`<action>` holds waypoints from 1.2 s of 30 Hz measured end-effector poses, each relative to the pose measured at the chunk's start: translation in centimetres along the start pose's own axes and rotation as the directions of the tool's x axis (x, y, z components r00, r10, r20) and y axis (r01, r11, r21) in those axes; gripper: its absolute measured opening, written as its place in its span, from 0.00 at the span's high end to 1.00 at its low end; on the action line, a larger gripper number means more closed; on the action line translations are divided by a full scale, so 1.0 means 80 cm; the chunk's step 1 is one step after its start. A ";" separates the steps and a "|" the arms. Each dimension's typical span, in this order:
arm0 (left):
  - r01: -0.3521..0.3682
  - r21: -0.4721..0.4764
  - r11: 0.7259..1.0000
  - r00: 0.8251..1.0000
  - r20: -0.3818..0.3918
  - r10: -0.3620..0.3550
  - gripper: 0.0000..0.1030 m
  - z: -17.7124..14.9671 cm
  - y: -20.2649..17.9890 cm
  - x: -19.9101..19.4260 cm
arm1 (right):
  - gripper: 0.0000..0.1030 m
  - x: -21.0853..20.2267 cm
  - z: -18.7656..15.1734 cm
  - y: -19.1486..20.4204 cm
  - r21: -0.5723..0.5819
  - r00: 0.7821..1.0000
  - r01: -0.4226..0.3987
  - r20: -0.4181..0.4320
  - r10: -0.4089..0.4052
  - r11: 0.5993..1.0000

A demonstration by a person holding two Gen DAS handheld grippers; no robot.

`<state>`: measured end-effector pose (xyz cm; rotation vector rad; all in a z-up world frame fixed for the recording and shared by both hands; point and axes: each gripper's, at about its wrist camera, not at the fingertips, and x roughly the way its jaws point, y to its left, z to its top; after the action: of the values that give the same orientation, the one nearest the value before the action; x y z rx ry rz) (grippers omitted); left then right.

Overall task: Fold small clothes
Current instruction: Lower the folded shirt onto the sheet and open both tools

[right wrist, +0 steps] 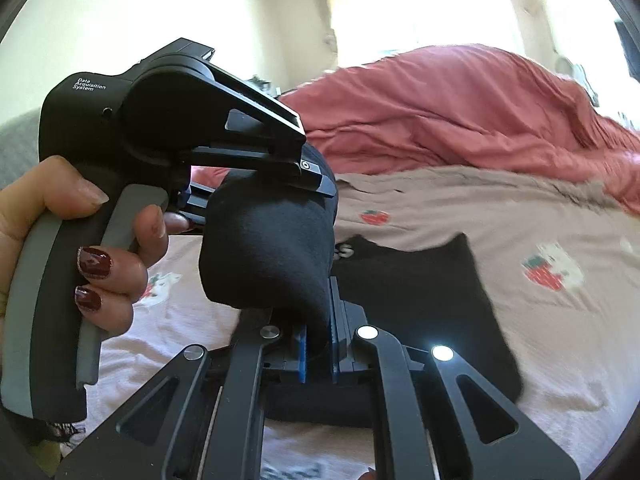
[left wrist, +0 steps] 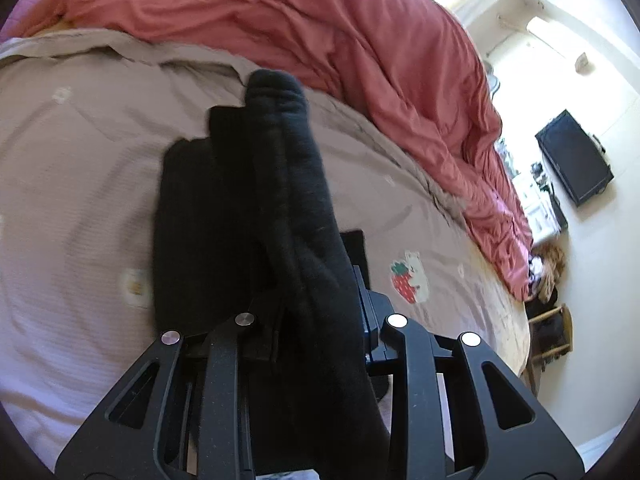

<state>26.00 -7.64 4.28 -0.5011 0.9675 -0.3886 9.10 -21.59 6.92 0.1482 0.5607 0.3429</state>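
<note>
A black sock (left wrist: pixel 296 208) hangs lifted between my two grippers above the bed. My left gripper (left wrist: pixel 320 320) is shut on one end of it; the cloth drapes over the fingers and hides the tips. In the right wrist view my right gripper (right wrist: pixel 318 344) is shut on the other end of the same sock (right wrist: pixel 272 256), and the left gripper (right wrist: pixel 316 178) clamps it from above, held by a hand. A second black sock (right wrist: pixel 424 292) lies flat on the sheet beneath, and it also shows in the left wrist view (left wrist: pixel 188 232).
The bed has a beige sheet (left wrist: pixel 80 184) with strawberry prints. A bunched red duvet (left wrist: pixel 320 28) lies along the far side. The bed's edge is at the right, with a dark monitor (left wrist: pixel 576 160) and a wooden stool (left wrist: pixel 556 332) beyond it.
</note>
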 end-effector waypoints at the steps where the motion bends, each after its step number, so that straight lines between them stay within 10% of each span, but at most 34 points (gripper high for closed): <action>1: -0.001 -0.005 1.000 1.000 -0.015 0.001 0.81 -0.002 -0.008 0.012 | 0.93 -0.002 -0.002 -0.013 0.030 1.000 -0.001 -0.012 0.002 1.000; 4: 0.001 0.001 1.000 0.999 -0.045 -0.001 0.75 -0.007 -0.023 0.035 | 0.93 -0.006 -0.008 -0.042 0.106 0.999 -0.002 -0.037 0.006 0.994; 8: 0.066 -0.047 0.997 0.995 -0.068 -0.069 0.17 -0.018 -0.022 0.052 | 0.93 0.001 -0.019 -0.082 0.228 0.995 0.020 -0.103 0.004 0.973; 13: 0.006 -0.034 0.999 1.000 0.010 -0.006 0.22 -0.036 0.008 0.026 | 0.91 0.007 -0.041 -0.116 0.355 0.985 0.008 -0.163 0.053 0.935; 18: -0.280 0.082 0.957 0.954 0.132 0.268 0.27 -0.067 0.028 0.003 | 0.86 0.005 -0.043 -0.120 0.347 0.982 0.028 -0.187 0.040 0.938; 29: -0.310 0.233 0.922 0.947 0.164 0.277 0.26 -0.113 0.038 0.022 | 0.67 -0.045 -0.010 -0.137 0.180 0.977 0.119 -0.197 -0.082 0.977; 36: -0.246 0.232 0.941 0.964 0.157 0.214 0.23 -0.117 0.053 0.018 | 0.62 0.010 0.048 -0.132 0.136 0.963 0.005 -0.269 0.032 0.991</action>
<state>19.14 -7.08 -3.53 -0.1776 0.8258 -0.2577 14.73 -31.36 7.30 0.2383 0.8550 0.3409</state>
